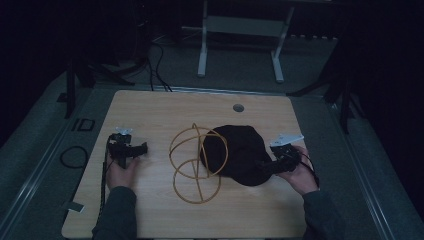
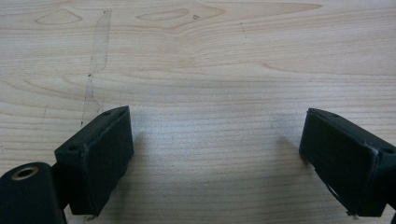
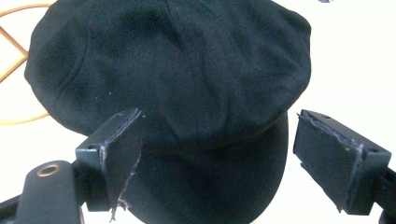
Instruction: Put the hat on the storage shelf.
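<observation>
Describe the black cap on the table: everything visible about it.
The black cap is soft, matte fabric with a seamed, panelled crown and a short brim, lying flat on the wooden table right of centre. Its left edge overlaps the gold wire stand. The right gripper, open, straddles the brim with its fingers.

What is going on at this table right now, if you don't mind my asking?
A person sits at a wooden table with a gripper in each hand. The right gripper has its jaws open around the brim of a black cap, not yet closed on it. The left gripper rests open over bare wood. A gold wire stand sits beside the cap.
</observation>
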`<state>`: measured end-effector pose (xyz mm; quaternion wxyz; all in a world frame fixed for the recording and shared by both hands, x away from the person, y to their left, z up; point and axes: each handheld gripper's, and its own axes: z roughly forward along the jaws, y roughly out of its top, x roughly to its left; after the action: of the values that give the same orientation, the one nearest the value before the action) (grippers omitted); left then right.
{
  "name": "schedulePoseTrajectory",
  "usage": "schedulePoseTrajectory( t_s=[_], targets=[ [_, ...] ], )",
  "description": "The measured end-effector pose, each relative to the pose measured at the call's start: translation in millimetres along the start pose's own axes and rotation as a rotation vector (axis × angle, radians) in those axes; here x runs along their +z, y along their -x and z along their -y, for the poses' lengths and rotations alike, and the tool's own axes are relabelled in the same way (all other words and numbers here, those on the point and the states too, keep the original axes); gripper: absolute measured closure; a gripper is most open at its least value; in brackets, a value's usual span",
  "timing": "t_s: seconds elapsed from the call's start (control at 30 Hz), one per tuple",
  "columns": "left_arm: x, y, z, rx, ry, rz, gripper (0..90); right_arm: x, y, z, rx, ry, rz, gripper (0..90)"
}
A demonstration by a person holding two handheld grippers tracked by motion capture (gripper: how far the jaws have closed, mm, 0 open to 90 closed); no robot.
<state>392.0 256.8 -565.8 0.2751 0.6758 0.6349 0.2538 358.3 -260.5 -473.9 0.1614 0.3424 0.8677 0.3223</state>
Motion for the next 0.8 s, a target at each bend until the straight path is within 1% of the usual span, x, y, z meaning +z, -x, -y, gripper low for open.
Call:
schedulePoseTrajectory(
  t_s=[0.23,0.43,0.8],
  targets=[
    [0.1,0.0,0.0,0.000,0.001,0.000,9.5,4.1,1.3,-7.0,-0.003,0.009,-0.030,14.6],
    [0.1,0.0,0.0,0.000,0.001,0.000,9.5,9.5,0.9,-11.6,-0.006,0.002,-0.047,14.2],
    [0.1,0.0,0.0,0.000,0.001,0.000,9.5,18.1,2.3,-18.1,0.002,-0.010,-0.076,12.6]
  ],
)
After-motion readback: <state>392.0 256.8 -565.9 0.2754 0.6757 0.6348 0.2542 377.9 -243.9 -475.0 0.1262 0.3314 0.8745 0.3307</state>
